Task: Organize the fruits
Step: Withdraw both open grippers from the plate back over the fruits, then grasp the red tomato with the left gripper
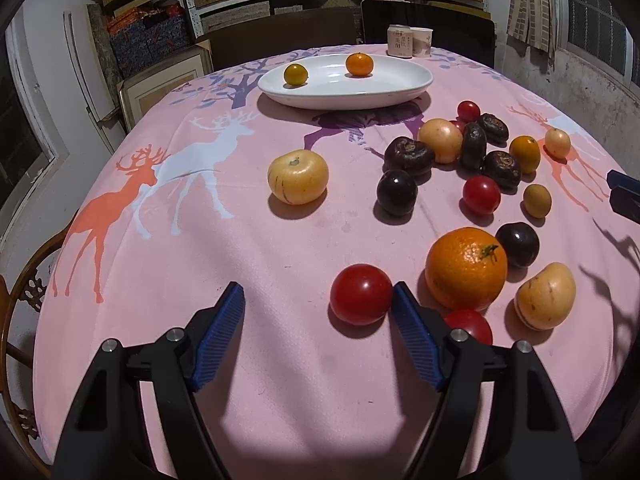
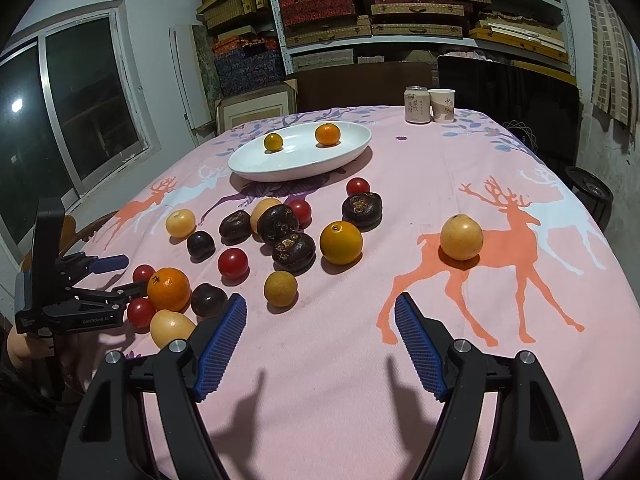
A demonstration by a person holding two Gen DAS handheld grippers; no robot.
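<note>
- My left gripper (image 1: 319,298), bottom centre of the left wrist view, is partly open and holds nothing. The round glossy red tomato (image 1: 361,294) sits just inside its right blue ribbed pad (image 1: 414,332), touching or nearly so. The left pad stands well clear of it.
- The gap is off-centre, so I'd shift the claw right in frame before squeezing — otherwise the right pad just nudges the tomato and it rolls.
- Close slowly; a smooth, round skin will likely squirt out of a fast pinch.
- Watch the big dimpled orange mandarin (image 1: 466,269) just right of that pad, and a second red tomato (image 1: 469,326) half hidden behind it. The right finger has little room there.
- My right gripper (image 2: 320,312), bottom centre of the right wrist view, has its jaws wide apart over bare pink deer-print tablecloth (image 2: 320,360) with nothing between them. It can wait.
- White oval ceramic dish (image 1: 412,80), upper centre of the left view, holds two pieces only — a small yellow-green citrus (image 1: 295,74) at its left and a small orange mandarin (image 1: 359,64) nearer the middle, well apart. Plenty of bare dish remains.
- I judge that dish to be the drop point.
- All other fruit lies loose on the cloth, mostly centre-right in the left view.
- Beige drink can (image 2: 417,105) and paper cup (image 2: 441,105) stand side by side past the dish; I can't see into either.
</note>
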